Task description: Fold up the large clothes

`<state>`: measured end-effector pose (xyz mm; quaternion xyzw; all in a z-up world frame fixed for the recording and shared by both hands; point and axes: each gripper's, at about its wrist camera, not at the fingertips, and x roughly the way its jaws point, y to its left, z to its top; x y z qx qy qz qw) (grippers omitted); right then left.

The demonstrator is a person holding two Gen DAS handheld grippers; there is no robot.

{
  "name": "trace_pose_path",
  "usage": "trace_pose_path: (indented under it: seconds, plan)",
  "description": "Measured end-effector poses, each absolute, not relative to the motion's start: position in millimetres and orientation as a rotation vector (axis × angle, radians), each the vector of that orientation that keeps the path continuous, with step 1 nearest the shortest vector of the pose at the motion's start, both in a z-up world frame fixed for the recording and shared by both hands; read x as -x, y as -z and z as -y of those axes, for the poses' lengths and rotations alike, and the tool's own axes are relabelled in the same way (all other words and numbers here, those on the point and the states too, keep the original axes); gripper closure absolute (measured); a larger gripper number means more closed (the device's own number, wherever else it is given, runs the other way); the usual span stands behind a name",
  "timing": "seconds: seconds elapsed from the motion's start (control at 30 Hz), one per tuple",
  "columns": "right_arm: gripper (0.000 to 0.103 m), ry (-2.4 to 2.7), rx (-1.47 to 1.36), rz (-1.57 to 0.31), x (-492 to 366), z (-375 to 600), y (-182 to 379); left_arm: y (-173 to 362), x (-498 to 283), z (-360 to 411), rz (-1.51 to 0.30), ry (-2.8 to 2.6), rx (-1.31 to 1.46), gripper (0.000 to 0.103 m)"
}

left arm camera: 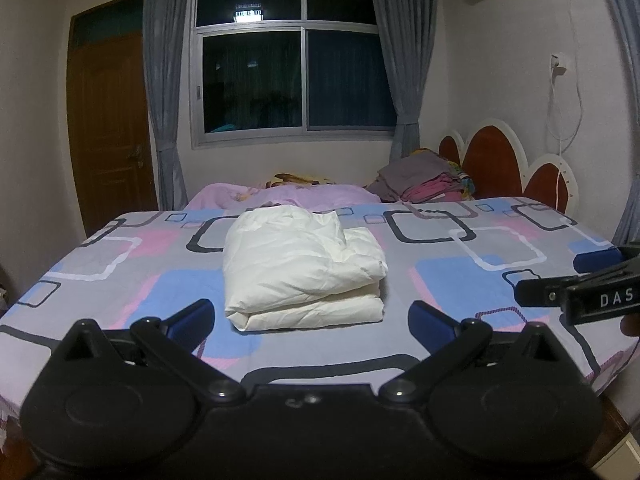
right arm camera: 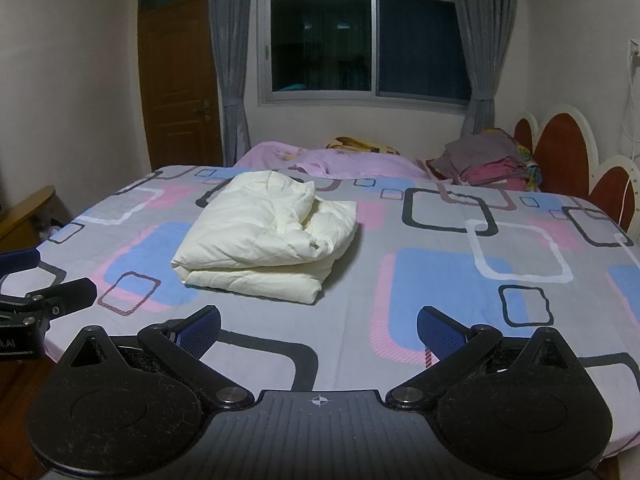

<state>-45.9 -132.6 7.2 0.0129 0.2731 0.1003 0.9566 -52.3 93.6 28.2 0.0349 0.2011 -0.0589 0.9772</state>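
Note:
A cream-white padded garment [left arm camera: 302, 270] [right arm camera: 268, 236] lies folded into a thick bundle on the patterned bed sheet [left arm camera: 440, 276] [right arm camera: 432, 264]. My left gripper [left arm camera: 312, 316] hovers open just short of the bundle's near edge, with nothing between its blue pads. My right gripper [right arm camera: 319, 326] is open too, held back over the bed's near side, the bundle ahead and slightly left of it. Each gripper shows at the edge of the other's view: the right one [left arm camera: 560, 280] at the far right, the left one [right arm camera: 44, 276] at the far left.
A pile of folded clothes [left arm camera: 424, 180] [right arm camera: 488, 160] sits by the red and white headboard [left arm camera: 492, 160] [right arm camera: 568, 152]. A pink quilt [left arm camera: 288, 196] [right arm camera: 332, 160] lies along the bed's far side under the window. A wooden door [left arm camera: 112, 128] stands at the left.

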Motion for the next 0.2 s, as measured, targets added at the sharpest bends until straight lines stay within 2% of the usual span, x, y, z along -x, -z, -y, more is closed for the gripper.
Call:
trace_pose_path:
  seconds: [0.2]
  plan:
    - [0.0,-0.208,-0.027,-0.553,45.2,136.2,-7.4,-27.6,52.6,-93.3,-0.406,0.118,-0.07,0.0]
